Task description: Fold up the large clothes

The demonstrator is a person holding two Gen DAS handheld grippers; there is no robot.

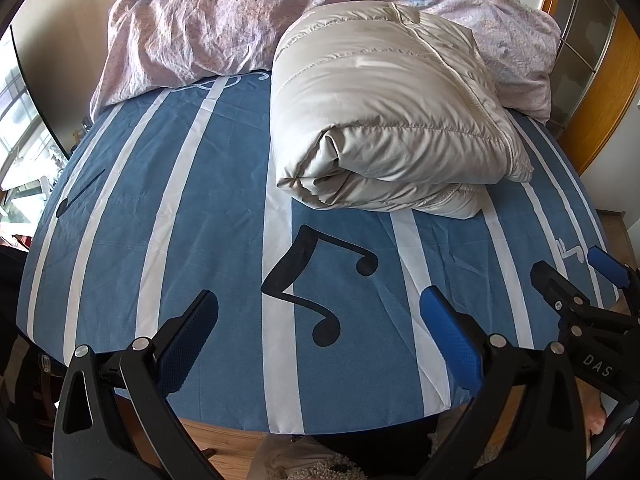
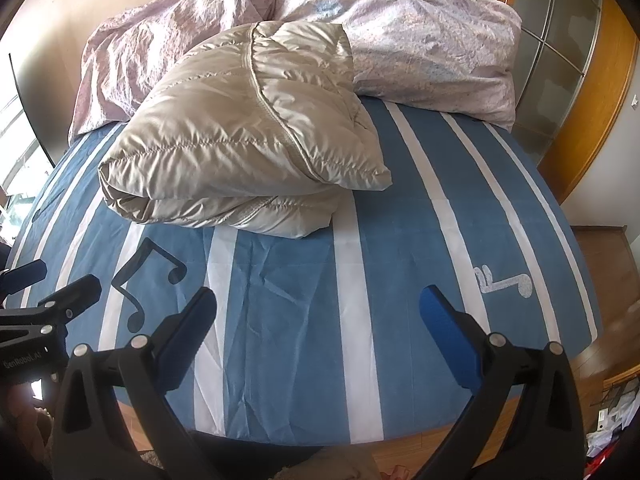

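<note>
Left wrist view: left hand-held gripper (image 1: 318,312) spread wide, holding nothing, above bed's near edge | right hand-held gripper (image 2: 318,308) likewise spread, empty | striped blue sheet (image 1: 224,208) | folded beige puffer jacket (image 1: 384,120) mid-bed, touching rumpled pink duvet (image 1: 192,28) behind.

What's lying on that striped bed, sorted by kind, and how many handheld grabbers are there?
Folded beige puffer jacket: 1
Crumpled pink floral duvet: 1
Blue-and-white striped bedsheet with music notes: 1
Handheld grippers with blue-padded fingers: 2, left gripper and right gripper, both open
Total: 5
</note>
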